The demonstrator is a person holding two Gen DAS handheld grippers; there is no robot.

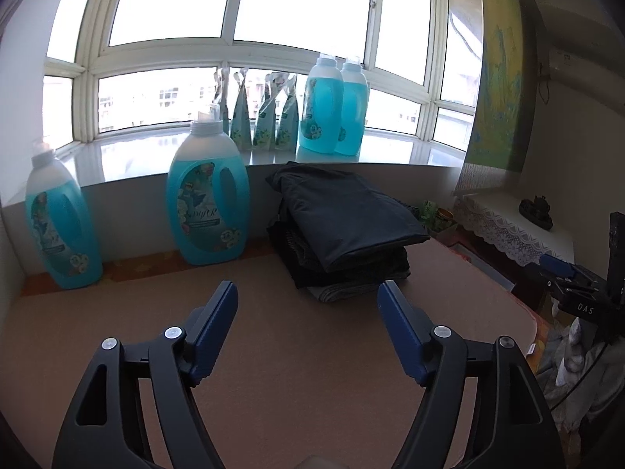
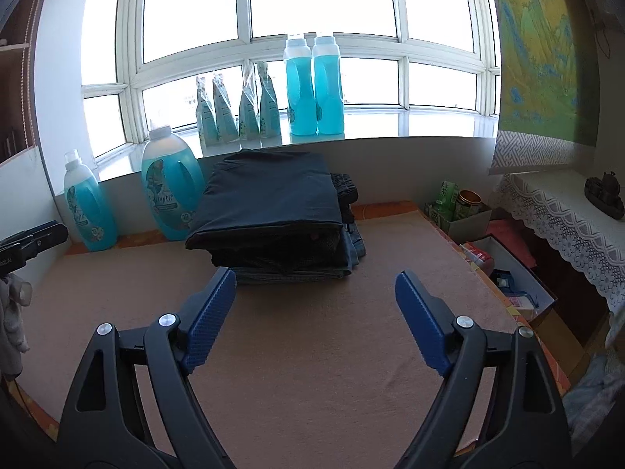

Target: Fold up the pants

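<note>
Dark folded pants (image 2: pixel 269 203) lie stacked beyond both empty, wide-spread grippers (image 1: pixel 308 297) (image 2: pixel 315 285)

This is a lived-in room of a home, a bedroom or a bay-window nook used for laundry. The landmark is the curved bay window (image 2: pixel 312 39) with white frames. On its pale sill (image 1: pixel 390 148) stand two tall bottles of blue detergent (image 2: pixel 314 86) and, just left of them, four refill pouches (image 2: pixel 238 113). Below the sill, to the left, two more blue jugs (image 1: pixel 207 203) stand on a tan mat (image 2: pixel 312 351). A stack of folded pants (image 2: pixel 273 219) lies under the sill's middle. Right of the window hang a landscape scroll (image 2: pixel 535 47) and a lace-edged cloth (image 2: pixel 566 234), with open storage boxes (image 2: pixel 508 273) beneath.
</note>
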